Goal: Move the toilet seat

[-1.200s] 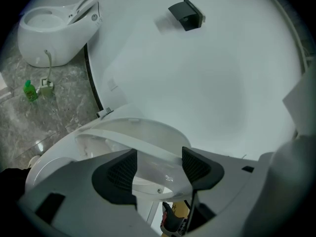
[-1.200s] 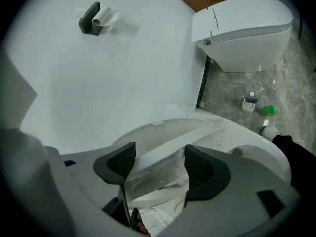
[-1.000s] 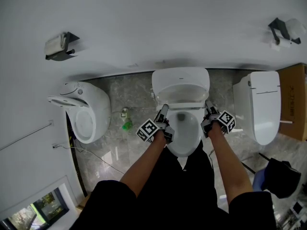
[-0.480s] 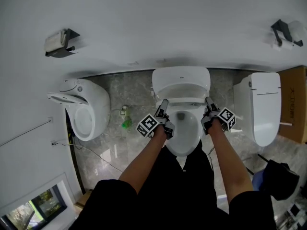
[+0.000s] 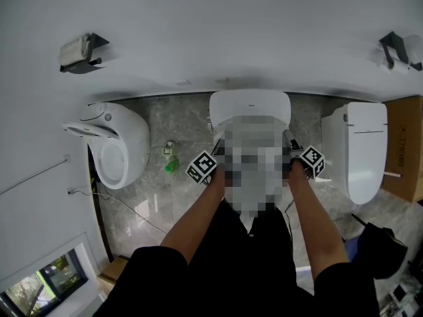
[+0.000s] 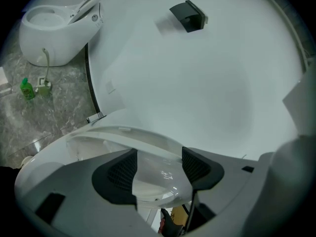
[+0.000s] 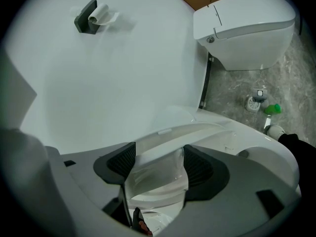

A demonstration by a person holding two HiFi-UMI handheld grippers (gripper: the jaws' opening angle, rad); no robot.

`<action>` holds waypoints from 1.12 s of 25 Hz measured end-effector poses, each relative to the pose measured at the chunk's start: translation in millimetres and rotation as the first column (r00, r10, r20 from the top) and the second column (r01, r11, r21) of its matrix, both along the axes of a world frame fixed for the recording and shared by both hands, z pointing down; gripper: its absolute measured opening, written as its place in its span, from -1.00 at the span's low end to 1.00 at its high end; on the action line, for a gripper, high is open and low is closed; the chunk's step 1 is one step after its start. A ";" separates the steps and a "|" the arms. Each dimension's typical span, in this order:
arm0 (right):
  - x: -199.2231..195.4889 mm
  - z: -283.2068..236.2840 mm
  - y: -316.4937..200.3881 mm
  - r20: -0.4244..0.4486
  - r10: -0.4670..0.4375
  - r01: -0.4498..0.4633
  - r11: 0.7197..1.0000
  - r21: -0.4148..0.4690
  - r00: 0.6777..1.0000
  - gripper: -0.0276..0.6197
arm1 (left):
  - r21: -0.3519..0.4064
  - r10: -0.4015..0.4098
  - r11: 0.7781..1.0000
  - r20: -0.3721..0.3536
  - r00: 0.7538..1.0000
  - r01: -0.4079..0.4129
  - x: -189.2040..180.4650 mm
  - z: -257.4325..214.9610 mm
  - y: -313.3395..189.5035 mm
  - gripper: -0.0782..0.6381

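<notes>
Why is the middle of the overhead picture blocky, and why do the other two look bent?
Head view: a mosaic patch added afterwards overlies the middle toilet; the rest is sharp. Left and right gripper views: wide-angle lenses bend the wall and blacken corners; the seat shows glare.

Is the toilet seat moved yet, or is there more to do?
Done: both tools have hold of it. The left tool and the right tool are each shut on a side edge of the toilet seat. In hand: the seat seems raised a little off the bowl. Left: taking it all the way, then letting go.
</notes>
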State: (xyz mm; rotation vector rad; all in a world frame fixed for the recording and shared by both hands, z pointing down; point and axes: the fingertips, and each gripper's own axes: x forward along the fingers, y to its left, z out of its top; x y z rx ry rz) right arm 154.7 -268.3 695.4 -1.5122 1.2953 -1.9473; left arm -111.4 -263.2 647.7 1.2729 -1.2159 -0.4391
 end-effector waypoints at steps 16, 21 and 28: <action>0.9 5.5 -21.4 -0.009 0.046 -0.045 0.998 0.033 0.999 0.01 | 0.008 0.011 1.000 -0.012 1.000 -0.011 -1.8 6.7 -26.0 0.03; 2.0 6.2 -27.6 -0.009 0.049 -0.049 0.998 0.036 0.999 0.01 | 0.010 0.012 1.000 -0.012 1.000 -0.011 -0.8 8.4 -32.8 0.03; 4.3 7.6 -28.8 -0.009 0.069 -0.068 0.997 0.046 0.998 0.01 | 0.027 0.011 1.000 -0.010 1.000 -0.011 1.5 8.2 -33.8 0.03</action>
